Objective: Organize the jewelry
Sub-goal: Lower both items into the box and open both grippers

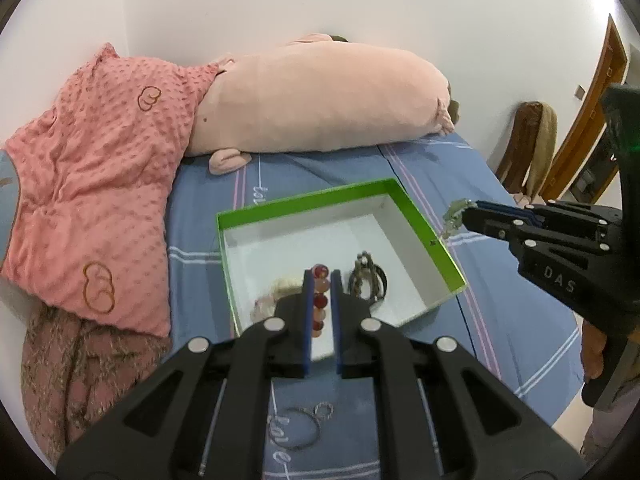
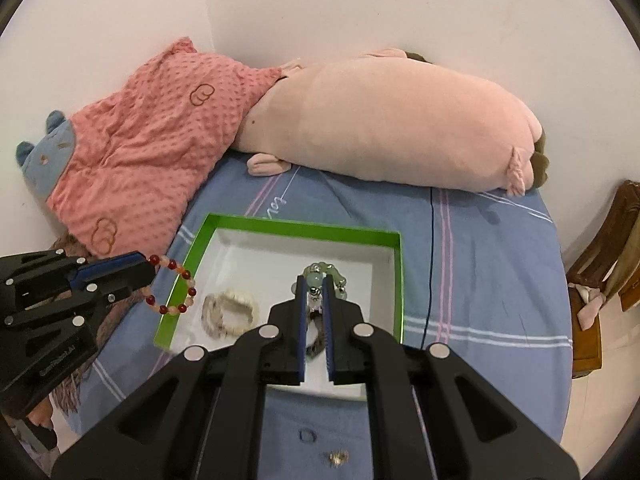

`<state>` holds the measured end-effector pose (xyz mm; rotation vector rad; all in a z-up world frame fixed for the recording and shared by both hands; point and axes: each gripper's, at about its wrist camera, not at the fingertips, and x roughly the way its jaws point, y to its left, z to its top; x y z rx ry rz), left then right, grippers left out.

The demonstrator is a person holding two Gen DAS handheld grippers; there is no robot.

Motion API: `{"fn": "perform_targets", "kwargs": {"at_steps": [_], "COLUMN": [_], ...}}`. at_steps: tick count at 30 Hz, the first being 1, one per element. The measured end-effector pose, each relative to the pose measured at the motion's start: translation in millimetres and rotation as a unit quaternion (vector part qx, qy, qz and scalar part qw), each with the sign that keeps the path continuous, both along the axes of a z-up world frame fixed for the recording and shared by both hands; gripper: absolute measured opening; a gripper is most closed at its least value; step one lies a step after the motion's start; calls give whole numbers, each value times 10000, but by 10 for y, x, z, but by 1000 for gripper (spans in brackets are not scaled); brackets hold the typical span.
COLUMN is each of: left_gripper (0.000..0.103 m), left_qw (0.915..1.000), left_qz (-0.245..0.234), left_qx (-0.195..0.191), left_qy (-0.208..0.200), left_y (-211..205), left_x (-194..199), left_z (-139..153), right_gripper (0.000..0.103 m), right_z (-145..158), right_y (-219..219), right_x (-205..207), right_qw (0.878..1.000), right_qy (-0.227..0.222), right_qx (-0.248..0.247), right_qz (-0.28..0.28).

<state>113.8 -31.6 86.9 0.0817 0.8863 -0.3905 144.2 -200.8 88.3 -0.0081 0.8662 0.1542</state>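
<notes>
A shallow green-rimmed white box (image 1: pixel 420 216) (image 2: pixel 304 227) lies on the blue bed sheet. My left gripper (image 1: pixel 321 280) (image 2: pixel 146 266) is shut on a red and pink bead bracelet (image 1: pixel 320 302) (image 2: pixel 172 292), held above the box's left edge. My right gripper (image 2: pixel 314 286) (image 1: pixel 460 210) is shut on a pale green bead bracelet (image 2: pixel 324 274) (image 1: pixel 454 216), held over the box's right side. In the box lie a whitish bracelet (image 2: pixel 228 312) (image 1: pixel 276 292) and a dark metal bracelet (image 1: pixel 366 278).
On the sheet near me lie a thin ring bangle (image 1: pixel 306 426), a small dark ring (image 2: pixel 307 435) and a gold piece (image 2: pixel 338 457). A pink dotted quilt (image 1: pixel 92 184) and a pink plush pig (image 1: pixel 316 100) lie behind the box. A wooden chair (image 2: pixel 600 280) stands right of the bed.
</notes>
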Motion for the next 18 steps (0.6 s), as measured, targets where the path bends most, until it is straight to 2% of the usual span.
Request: {"fn": "perform_targets", "kwargs": {"at_steps": [3, 7, 11, 18], "left_gripper": [8, 8, 8, 8], "left_qw": [10000, 9993, 9975, 9927], "left_qz": [22, 360, 660, 1013], "left_qx": [-52, 67, 246, 429], "left_qy": [-63, -74, 48, 494], "left_y": [-46, -97, -204, -222], "left_x": [207, 525, 776, 1038], "left_z": [33, -79, -375, -893], "right_gripper": [7, 7, 7, 7], "right_z": [-176, -496, -801, -1060], "right_y": [39, 82, 108, 97], "right_x": [227, 507, 717, 923], "right_qw": [9998, 9990, 9972, 9945], "right_qy": [40, 313, 606, 883], "right_qx": [-102, -100, -80, -60], "right_qz": [-143, -312, -431, -563]}}
